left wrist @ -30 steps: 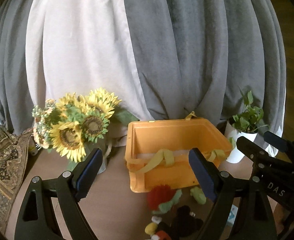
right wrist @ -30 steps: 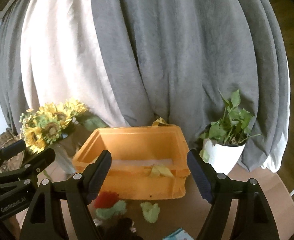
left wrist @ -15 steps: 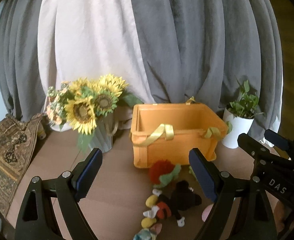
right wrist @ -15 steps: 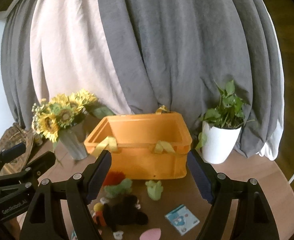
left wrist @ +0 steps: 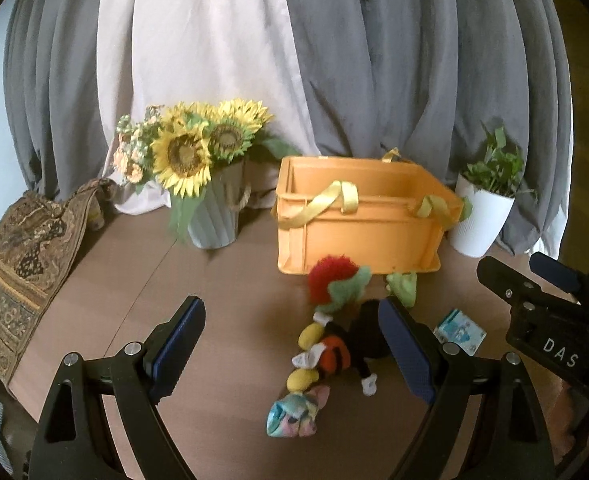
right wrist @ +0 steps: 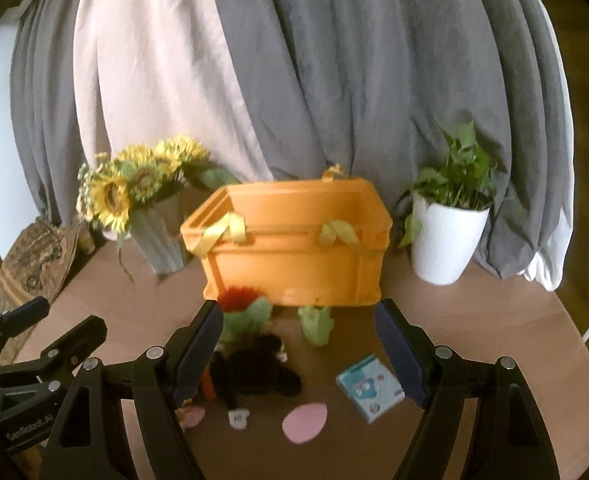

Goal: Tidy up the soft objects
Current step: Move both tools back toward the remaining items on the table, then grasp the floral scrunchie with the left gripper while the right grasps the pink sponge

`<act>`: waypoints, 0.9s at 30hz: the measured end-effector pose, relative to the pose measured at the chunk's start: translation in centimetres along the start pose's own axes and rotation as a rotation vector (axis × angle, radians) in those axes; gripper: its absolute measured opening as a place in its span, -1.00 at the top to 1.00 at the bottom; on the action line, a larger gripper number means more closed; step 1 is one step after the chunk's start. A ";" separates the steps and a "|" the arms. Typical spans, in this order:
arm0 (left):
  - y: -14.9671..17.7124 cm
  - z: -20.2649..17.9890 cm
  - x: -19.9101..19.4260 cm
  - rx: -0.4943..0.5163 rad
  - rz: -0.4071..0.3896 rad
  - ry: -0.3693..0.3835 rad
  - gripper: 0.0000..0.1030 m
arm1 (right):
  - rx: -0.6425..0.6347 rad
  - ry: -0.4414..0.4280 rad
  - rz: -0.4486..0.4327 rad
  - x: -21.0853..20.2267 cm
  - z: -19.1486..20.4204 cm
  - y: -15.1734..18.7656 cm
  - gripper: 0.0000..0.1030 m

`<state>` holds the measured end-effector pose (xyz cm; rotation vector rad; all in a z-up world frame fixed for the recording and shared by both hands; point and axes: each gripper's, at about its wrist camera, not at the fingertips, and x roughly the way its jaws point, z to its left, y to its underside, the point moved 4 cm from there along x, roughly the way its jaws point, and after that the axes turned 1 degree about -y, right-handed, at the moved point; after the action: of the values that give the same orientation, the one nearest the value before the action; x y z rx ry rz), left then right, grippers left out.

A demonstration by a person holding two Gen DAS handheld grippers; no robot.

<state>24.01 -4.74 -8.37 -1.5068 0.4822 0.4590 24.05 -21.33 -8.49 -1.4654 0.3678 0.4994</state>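
Risks from this position:

- Snagging a yellow strap (left wrist: 336, 200) draped over the front wall of the orange crate (left wrist: 358, 236) when lifting a toy across it. Cause: straps hang loose on the outer face, directly above the toys.
- Picking up several toys at once. Cause: red-and-green plush (left wrist: 336, 286), black plush (right wrist: 264, 372) and a chain of small yellow and orange pieces (left wrist: 314, 350) lie touching or overlapping; limbs may be tangled.
- Partial grip on a limp limb, followed by a drop short of the crate. Cause: soft fabric compresses and slips.
- Collision between the two tools. Cause: left gripper (left wrist: 292, 354) and right gripper (right wrist: 298, 354) point at the same cluster from close side by side.
- Knocking the sunflower vase (left wrist: 214, 216) or white plant pot (right wrist: 444, 240). Cause: both stand just beside the crate ends.

Position of toys relative to jaws:

- Left jaws: wide apart, empty, above the surface (left wrist: 134, 280). Toy cluster sits toward the right jaw; black plush partly hidden behind it.
- Right jaws: wide apart, empty. Black plush lies just inside the left jaw; small green plush (right wrist: 314, 322) lies between the jaws, farther ahead, against the crate front.
- Pink oval piece (right wrist: 304, 424) and small blue packet (right wrist: 368, 386) lie nearer, on the surface. Softness of the packet cannot be told.
- Crate interior not visible from this angle.
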 end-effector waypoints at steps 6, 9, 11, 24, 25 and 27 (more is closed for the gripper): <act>2.1 0.0 0.7 -0.006 0.060 -0.004 -0.73 | -0.007 -0.010 0.052 0.6 0.1 2.1 -0.53; 3.3 -0.1 1.2 -0.003 0.090 -0.004 -0.73 | -0.007 -0.014 0.078 1.1 0.0 3.1 -0.53; 4.0 -0.2 1.7 -0.004 0.115 -0.005 -0.73 | -0.006 -0.016 0.097 1.4 0.0 3.8 -0.53; 7.9 -0.4 4.7 -0.007 0.238 -0.009 -0.73 | -0.005 -0.016 0.213 4.3 -0.6 7.5 -0.53; 8.1 -0.5 4.8 -0.008 0.245 -0.010 -0.73 | -0.006 -0.016 0.223 4.6 -0.6 7.8 -0.53; 8.7 -0.5 5.3 -0.010 0.262 -0.013 -0.73 | -0.005 -0.018 0.242 5.2 -0.7 8.4 -0.53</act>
<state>23.44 -5.13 -18.59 -1.4554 0.6716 0.6756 24.01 -21.24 -18.40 -1.4283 0.5333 0.7064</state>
